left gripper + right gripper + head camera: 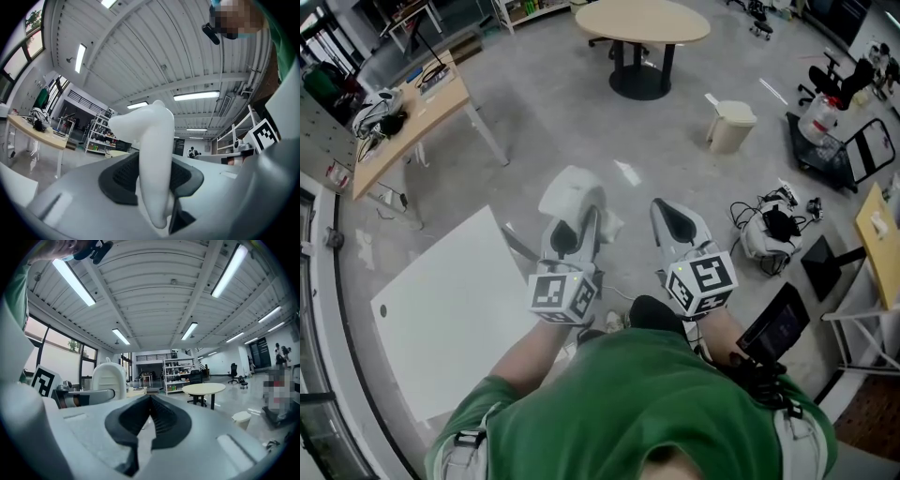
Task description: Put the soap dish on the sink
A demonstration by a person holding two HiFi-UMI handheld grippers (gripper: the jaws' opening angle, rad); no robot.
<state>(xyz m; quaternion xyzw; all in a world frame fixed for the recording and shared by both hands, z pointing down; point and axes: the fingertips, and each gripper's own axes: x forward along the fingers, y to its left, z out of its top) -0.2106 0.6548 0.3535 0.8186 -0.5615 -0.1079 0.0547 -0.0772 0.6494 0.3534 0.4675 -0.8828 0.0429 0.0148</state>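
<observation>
- The left gripper (581, 225) pinched a white soap dish (572, 192). Its jaws were clamped on the dish's lower part, and the dish stood on edge between the dark pads (124, 176), rising above them.
- The right gripper (671, 217) was just beside the left one, its jaws pressed together with nothing between them.
- Each gripper carried a marker cube (564, 292) printed with black-and-white square patterns.
- Any print on the far shelves (176, 376) was too small to read.
- A white table (441, 319) lay below and to the left of the left gripper.
- A round beige table (642, 21) stood well ahead of both grippers.
- A white bin (731, 122) stood ahead and to the right of the right gripper.
- A grey floor (581, 112) lay under both grippers.
</observation>
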